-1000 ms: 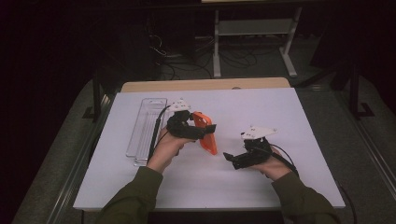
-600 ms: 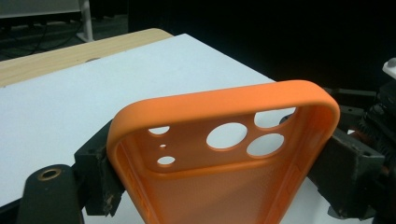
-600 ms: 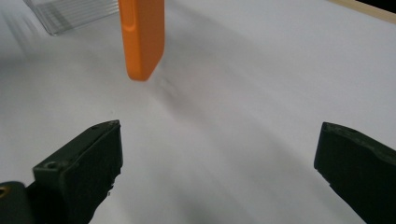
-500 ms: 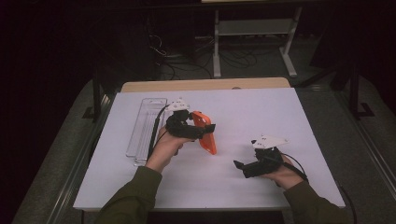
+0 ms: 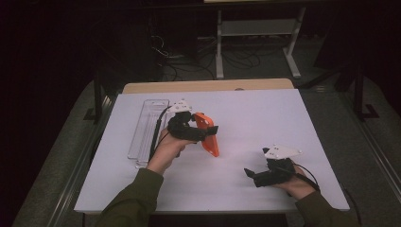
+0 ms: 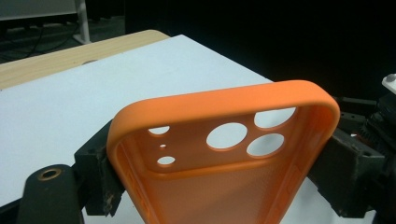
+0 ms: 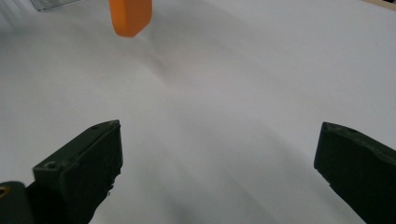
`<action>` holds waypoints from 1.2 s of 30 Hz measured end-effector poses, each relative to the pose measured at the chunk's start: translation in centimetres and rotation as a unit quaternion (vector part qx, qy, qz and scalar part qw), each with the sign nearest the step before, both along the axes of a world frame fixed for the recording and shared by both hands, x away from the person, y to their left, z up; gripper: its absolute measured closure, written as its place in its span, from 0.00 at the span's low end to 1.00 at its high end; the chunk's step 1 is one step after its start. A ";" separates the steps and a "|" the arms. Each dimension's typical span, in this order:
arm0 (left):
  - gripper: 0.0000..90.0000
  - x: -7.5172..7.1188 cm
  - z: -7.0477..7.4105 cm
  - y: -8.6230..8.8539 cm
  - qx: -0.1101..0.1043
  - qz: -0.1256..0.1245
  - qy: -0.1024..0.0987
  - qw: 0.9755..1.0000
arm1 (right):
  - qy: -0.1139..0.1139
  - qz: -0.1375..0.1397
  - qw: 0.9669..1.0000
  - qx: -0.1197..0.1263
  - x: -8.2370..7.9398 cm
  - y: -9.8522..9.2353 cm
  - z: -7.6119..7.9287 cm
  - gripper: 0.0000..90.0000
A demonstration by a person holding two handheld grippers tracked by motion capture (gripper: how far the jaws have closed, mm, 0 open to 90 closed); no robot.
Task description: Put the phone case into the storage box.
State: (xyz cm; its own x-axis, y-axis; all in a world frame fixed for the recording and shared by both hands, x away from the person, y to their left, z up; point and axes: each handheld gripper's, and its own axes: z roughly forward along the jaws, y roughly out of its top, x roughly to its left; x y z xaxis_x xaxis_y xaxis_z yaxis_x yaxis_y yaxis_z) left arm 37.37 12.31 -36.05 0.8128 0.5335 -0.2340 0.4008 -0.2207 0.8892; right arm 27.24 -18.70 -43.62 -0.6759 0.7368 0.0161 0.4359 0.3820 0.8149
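Left gripper [image 5: 208, 134], seen from above a little toward 10 o'clock from the centre of the white rectangular table top [image 5: 265, 118]; jaws clamped across the width of an orange, soft-looking phone case with round camera cut-outs [image 5: 208, 137]; case held clear of the surface, lower end tilted toward 5 o'clock. In the left gripper view, same orange case [image 6: 224, 154] pinched between the two black jaws, open inner side facing the camera, cut-outs near the upper rim; left gripper [image 6: 219, 177] pressing on both long edges.

Right gripper [image 5: 250, 174] found low at about 5 o'clock on the table, well apart from the case, pointing toward 9 o'clock, grey three-cornered plate on top; in the right gripper view, right gripper [image 7: 215, 158] with jaws spread wide and nothing but bare white surface between them; rounded end of the orange case [image 7: 130, 16] visible at 11 o'clock, far ahead.

Clear plastic elongated tray [image 5: 144, 132] lying at 9 o'clock of the left gripper, just beside the left hand [image 5: 165, 149]; light wooden strip of table edge [image 5: 208, 85] at 12 o'clock beyond the white top.
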 end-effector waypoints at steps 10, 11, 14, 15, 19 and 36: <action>0.18 -0.2 0.6 0.0 -0.002 -0.005 -0.008 1.000 | 0.000 0.000 1.000 -0.004 -0.3 -0.3 -0.6 0.01; 0.18 -0.2 0.7 0.0 -0.002 -0.007 -0.009 1.000 | 0.000 -0.001 1.000 -0.004 -0.3 -0.3 -0.6 0.00; 0.18 -0.3 0.9 0.1 -0.004 -0.007 -0.011 1.000 | 0.000 -0.002 1.000 -0.005 -0.3 -0.3 -0.6 0.00; 0.18 -0.3 1.0 0.1 -0.003 -0.007 -0.011 1.000 | -0.001 -0.002 1.000 -0.004 -0.3 -0.2 -0.6 0.01; 0.18 -0.3 1.4 0.3 0.000 -0.006 -0.017 1.000 | -0.001 0.000 1.000 -0.005 -0.3 -0.2 -0.5 0.00; 0.18 0.3 3.4 1.1 0.027 -0.001 -0.038 0.999 | -0.001 0.002 1.000 -0.006 -0.3 -0.1 -0.5 0.00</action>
